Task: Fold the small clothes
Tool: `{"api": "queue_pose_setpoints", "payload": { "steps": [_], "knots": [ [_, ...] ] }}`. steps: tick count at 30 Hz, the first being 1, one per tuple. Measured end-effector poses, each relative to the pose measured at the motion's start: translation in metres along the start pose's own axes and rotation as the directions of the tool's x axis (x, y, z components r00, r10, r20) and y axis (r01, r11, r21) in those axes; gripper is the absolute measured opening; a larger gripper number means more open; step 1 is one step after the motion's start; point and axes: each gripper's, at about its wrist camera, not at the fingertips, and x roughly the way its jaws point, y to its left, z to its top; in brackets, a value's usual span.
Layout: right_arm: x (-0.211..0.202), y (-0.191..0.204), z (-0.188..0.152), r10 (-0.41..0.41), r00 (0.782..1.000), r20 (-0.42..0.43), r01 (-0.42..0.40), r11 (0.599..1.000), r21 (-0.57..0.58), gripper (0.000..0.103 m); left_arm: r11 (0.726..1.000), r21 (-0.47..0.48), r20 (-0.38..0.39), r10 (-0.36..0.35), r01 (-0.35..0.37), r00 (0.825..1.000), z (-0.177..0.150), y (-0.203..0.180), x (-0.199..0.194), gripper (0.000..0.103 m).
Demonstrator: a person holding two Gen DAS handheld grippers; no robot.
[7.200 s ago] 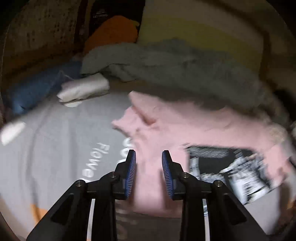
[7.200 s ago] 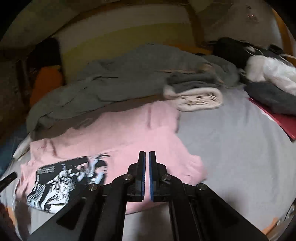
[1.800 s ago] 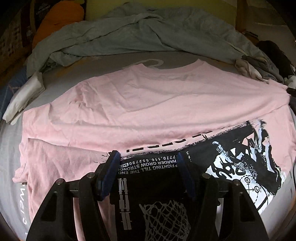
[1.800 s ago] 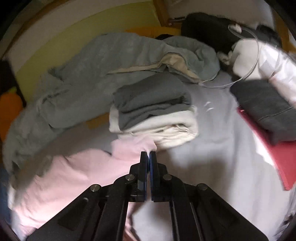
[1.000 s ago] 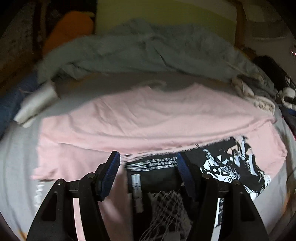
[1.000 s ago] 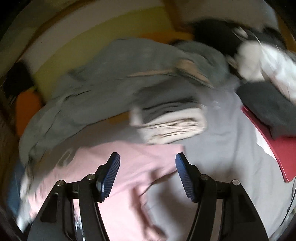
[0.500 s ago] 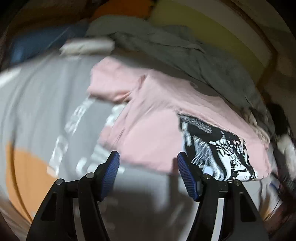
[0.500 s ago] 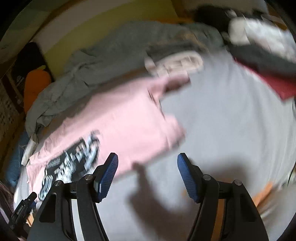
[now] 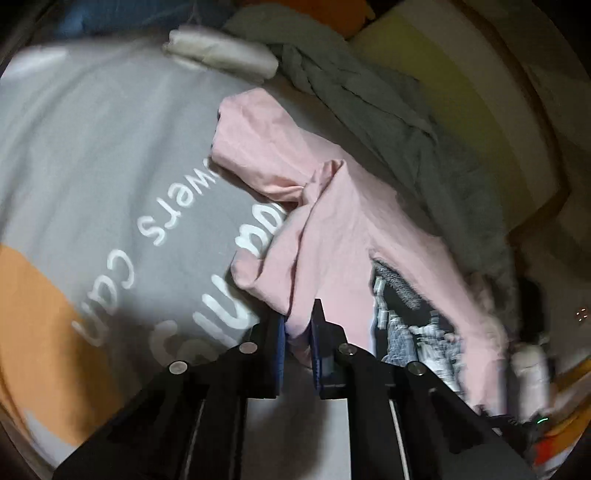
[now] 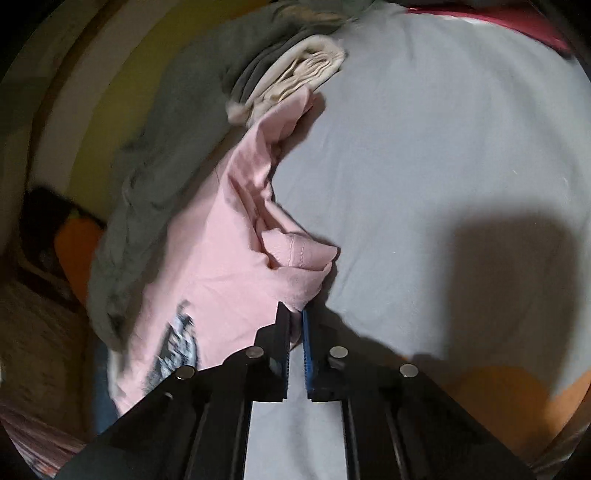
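Note:
A pink T-shirt (image 9: 332,229) with a black-and-white print (image 9: 413,332) lies rumpled on the grey bed sheet (image 9: 110,147). My left gripper (image 9: 298,317) is closing its jaws on the shirt's near hem corner, and the fabric is pinched between the pads. In the right wrist view the same pink T-shirt (image 10: 221,240) runs up and away, its print (image 10: 177,339) at lower left. My right gripper (image 10: 295,314) is shut on the shirt's other near corner, where a stitched hem folds over just above the fingers.
A crumpled grey blanket (image 9: 388,122) lies behind the shirt, with a white folded cloth (image 9: 221,55) at far left. A folded grey and cream stack (image 10: 288,74) touches the shirt's far end. Bare grey sheet (image 10: 424,147) spreads to the right, with a red item (image 10: 498,18) beyond.
Both grippers were open half a second ago and now pinch the shirt's near corners. Both have dropped toward the bed and rolled. The shirt, flat earlier, is bunched.

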Motion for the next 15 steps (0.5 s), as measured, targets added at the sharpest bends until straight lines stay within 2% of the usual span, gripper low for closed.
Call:
{"api": "queue_pose_setpoints", "payload": {
  "steps": [2, 4, 7, 8, 11, 13, 15],
  "knots": [
    [-0.017, 0.007, -0.004, 0.028, 0.998, 0.05, -0.026, 0.999, -0.041, 0.004, 1.0, 0.023, 0.033, -0.016, 0.016, 0.999, -0.002, -0.004, -0.016, 0.009],
    [-0.034, 0.018, -0.009, 0.041, 0.996, 0.074, -0.034, 0.995, -0.094, 0.004, 0.996, 0.091, 0.076, 0.017, -0.024, 0.997, -0.006, -0.019, -0.038, 0.009],
    [-0.058, 0.026, -0.014, 0.063, 0.995, 0.079, -0.054, 0.993, -0.109, 0.004, 0.997, 0.077, 0.088, 0.017, -0.024, 0.996, -0.006, -0.027, -0.066, 0.009],
    [-0.064, 0.027, -0.013, 0.064, 0.996, 0.07, -0.056, 0.993, -0.102, 0.004, 0.998, 0.06, 0.076, 0.025, -0.03, 0.997, -0.003, -0.028, -0.072, 0.009],
    [-0.069, 0.037, -0.002, 0.046, 0.998, 0.052, -0.04, 0.994, -0.101, 0.004, 1.0, -0.016, -0.009, -0.027, 0.027, 1.0, 0.015, -0.028, -0.066, 0.009],
    [-0.058, 0.051, 0.008, 0.048, 0.998, 0.047, -0.042, 0.993, -0.113, 0.004, 0.999, -0.038, -0.017, -0.01, 0.01, 1.0, 0.031, -0.031, -0.054, 0.009],
    [-0.042, 0.067, 0.021, 0.051, 0.997, 0.053, -0.046, 0.994, -0.103, 0.004, 0.998, -0.048, -0.019, -0.03, 0.029, 0.999, 0.048, -0.04, -0.043, 0.009]
  ]
}}
